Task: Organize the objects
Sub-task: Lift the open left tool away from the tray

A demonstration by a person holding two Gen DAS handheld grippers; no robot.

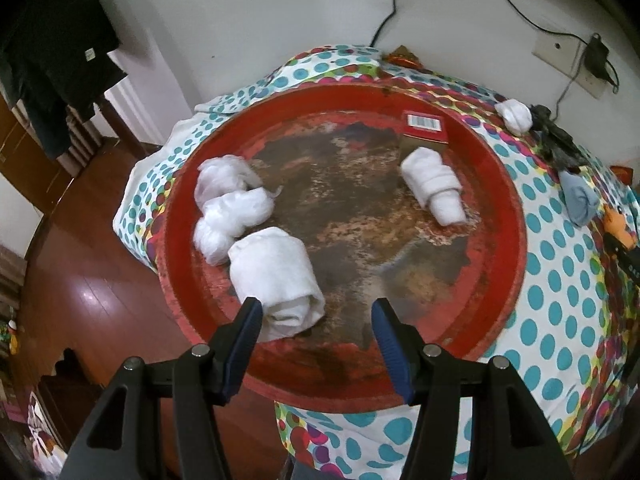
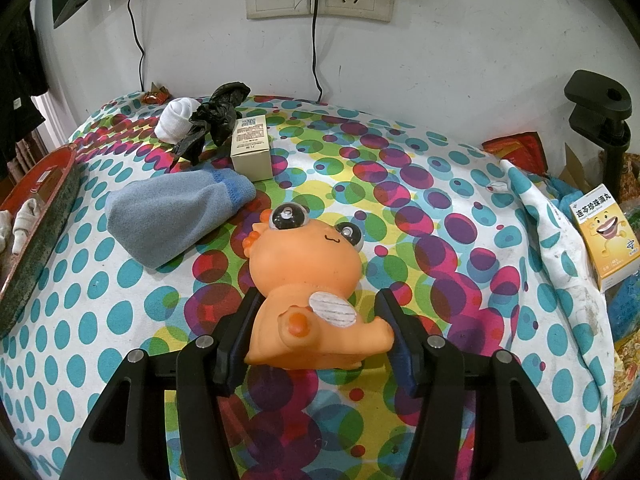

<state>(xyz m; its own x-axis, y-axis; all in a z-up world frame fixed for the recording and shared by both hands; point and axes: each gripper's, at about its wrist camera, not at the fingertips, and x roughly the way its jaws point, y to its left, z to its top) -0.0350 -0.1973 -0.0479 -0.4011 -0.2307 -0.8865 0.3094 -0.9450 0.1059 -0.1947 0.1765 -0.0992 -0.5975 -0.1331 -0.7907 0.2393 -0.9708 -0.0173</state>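
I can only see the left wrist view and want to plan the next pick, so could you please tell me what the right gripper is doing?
Observer: The right gripper is closed on the orange toy, with its fingers against both sides.
Operator: Thank you. Is there a box near the blue sock?
Observer: Yes, a small beige box stands just behind the blue sock.
Operator: And is there anything further to the right?
Observer: A yellow box with a cartoon face stands past the right edge of the dotted cloth.
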